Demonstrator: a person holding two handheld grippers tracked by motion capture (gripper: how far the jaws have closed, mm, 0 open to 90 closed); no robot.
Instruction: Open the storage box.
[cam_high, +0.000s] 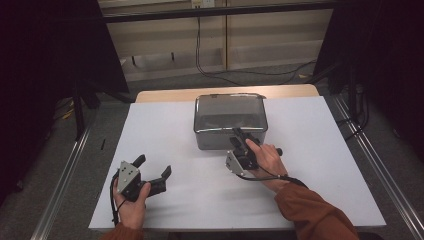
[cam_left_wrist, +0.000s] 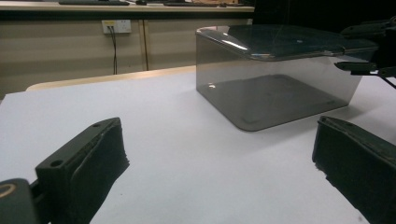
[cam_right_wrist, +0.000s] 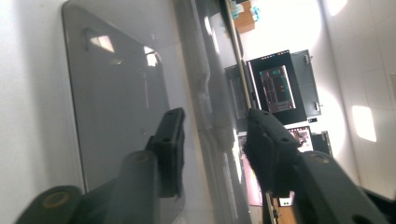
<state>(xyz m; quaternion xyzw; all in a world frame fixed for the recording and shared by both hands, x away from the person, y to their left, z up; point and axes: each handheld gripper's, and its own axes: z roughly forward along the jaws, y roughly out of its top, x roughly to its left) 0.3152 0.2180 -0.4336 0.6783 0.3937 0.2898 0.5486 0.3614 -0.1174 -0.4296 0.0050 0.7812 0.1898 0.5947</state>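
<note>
**Ana:** White sheeting covers the table (cam_high: 165, 125), which is the biggest thing here, and a single smoky see-through box (cam_high: 230, 121) sits toward its far middle, lid down. Why would it sit there?

**Ben:** My guess is reach. It lies between both forearms, so either hand can get to it. One table, one box, one lid (cam_left_wrist: 285, 41) on it.

**Ana:** And the two tools?

**Ben:** The right gripper (cam_high: 243, 141) is turned on its side at the box's near edge. In the right gripper view one jaw lies against the tinted front wall and the other over the lid, with the lid's rim between them. The jaws stand fairly narrow, but I cannot tell whether the pads press on the rim yet. I judge the sideways turn is meant to pinch that overhanging lip and lift it.

**Ana:** The left gripper (cam_high: 151, 172)?

**Ben:** Low over the near left of the table, well apart from the box, jaws spread wide with nothing between them. In the left gripper view it faces the box's corner, probably waiting to steady it.

**Ana:** So the count is two grippers and two hands.

**Ben:** Yes, and four jaws.
</note>
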